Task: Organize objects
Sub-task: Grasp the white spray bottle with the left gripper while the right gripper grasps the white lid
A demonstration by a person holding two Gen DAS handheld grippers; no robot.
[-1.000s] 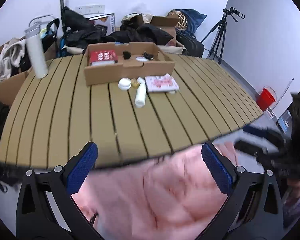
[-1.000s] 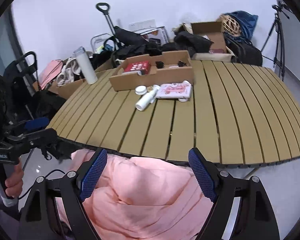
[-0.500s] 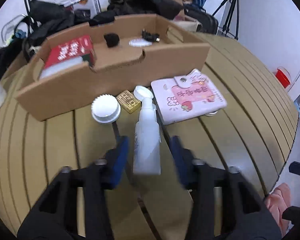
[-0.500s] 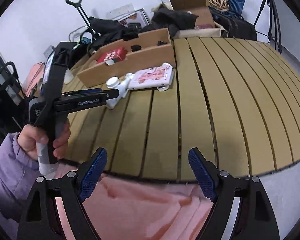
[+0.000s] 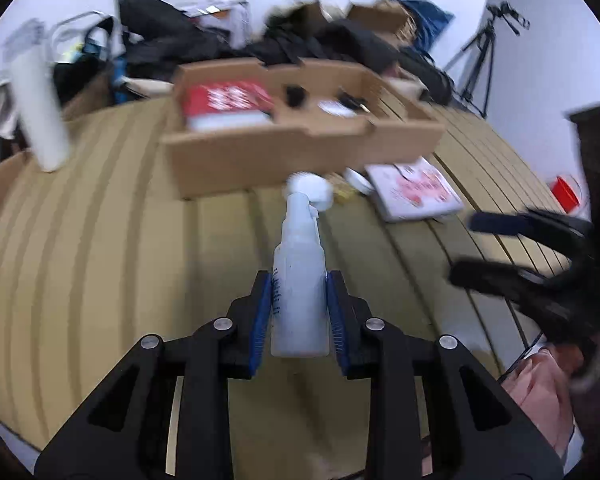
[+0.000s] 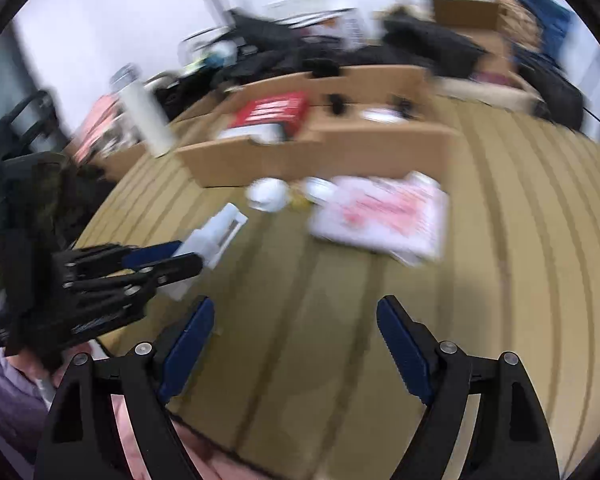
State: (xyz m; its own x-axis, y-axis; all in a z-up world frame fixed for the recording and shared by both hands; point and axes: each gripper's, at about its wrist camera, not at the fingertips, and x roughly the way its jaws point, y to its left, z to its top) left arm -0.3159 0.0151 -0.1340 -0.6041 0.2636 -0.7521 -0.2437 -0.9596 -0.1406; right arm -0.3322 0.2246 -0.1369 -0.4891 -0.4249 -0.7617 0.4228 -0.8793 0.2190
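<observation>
We have L gripper [image 5: 299, 308] clamped on spray bottle [image 5: 299, 280], prob. bound for cardboard tray [image 5: 300, 160]; R gripper [image 6: 296, 344] wide, empty, ready for next item.

Right gripper [image 6: 296, 344] gapes over the slatted table [image 6: 520, 280]; left gripper [image 6: 180, 256] clamps a white bottle [image 6: 216, 236].
</observation>
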